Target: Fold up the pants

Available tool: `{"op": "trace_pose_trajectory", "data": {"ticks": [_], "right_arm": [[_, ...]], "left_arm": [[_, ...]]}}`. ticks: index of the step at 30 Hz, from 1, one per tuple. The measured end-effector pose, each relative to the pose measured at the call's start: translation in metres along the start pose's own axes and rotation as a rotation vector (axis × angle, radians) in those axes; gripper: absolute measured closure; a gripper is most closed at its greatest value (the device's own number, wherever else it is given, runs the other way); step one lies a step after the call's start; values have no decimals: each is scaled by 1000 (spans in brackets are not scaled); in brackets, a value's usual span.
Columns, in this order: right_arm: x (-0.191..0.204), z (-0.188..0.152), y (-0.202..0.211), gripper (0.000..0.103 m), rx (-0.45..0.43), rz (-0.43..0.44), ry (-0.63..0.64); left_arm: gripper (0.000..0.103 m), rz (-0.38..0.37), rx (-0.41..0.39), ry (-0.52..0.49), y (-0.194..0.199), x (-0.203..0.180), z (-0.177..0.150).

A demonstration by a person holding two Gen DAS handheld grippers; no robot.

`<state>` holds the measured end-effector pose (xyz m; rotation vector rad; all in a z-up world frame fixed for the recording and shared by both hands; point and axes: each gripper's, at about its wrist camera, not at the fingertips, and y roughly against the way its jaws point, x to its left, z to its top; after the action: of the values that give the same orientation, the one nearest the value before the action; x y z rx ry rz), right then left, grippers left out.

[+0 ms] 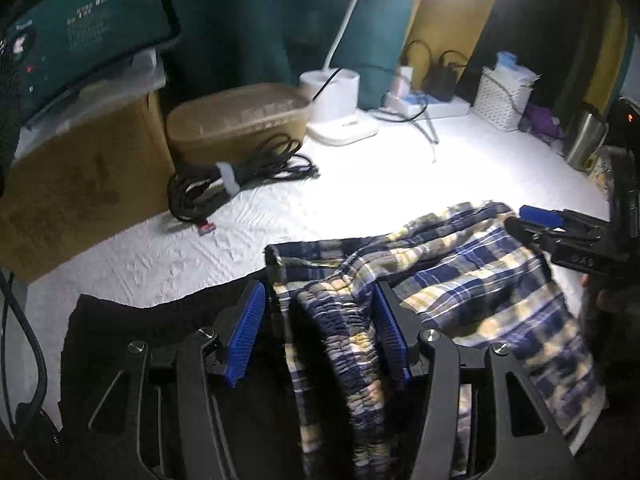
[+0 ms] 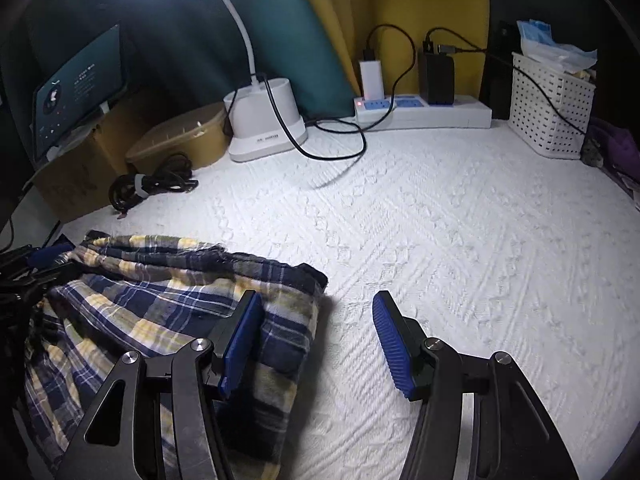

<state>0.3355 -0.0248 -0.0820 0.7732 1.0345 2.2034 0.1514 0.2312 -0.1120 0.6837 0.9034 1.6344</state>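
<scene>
Blue, yellow and white plaid pants lie bunched on the white textured cover. My left gripper is open, its blue pads on either side of the gathered elastic waistband. In the right wrist view the pants lie at the lower left. My right gripper is open over their right edge, left pad above the cloth, right pad above bare cover. The right gripper also shows in the left wrist view at the pants' far right side.
At the back stand a white desk lamp base, a power strip with chargers, a white basket, a brown tub, a cardboard box, a coiled black cable and a monitor. A dark garment lies at lower left.
</scene>
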Motion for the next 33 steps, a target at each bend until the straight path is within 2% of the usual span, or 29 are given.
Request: {"op": "trace_pose_trajectory", "data": {"ticks": [5, 12, 18, 21, 28, 33], "right_arm": [[-4, 2, -9, 44, 11, -14, -5], [-11, 2, 1, 44, -3, -31, -38], [-7, -6, 26, 44, -28, -10, -45], [-1, -15, 36, 44, -32, 1, -36], [23, -40, 47, 43, -7, 34, -7], [36, -55, 47, 43, 23, 24, 29]], "left_arm": [[44, 7, 12, 26, -12, 10, -3], [41, 22, -4, 70, -2, 11, -2], [41, -16, -105, 107, 35, 7, -4], [41, -28, -123, 102, 48, 2, -9], [41, -55, -75, 78, 49, -13, -30], [41, 5, -19, 32, 37, -19, -44]]}}
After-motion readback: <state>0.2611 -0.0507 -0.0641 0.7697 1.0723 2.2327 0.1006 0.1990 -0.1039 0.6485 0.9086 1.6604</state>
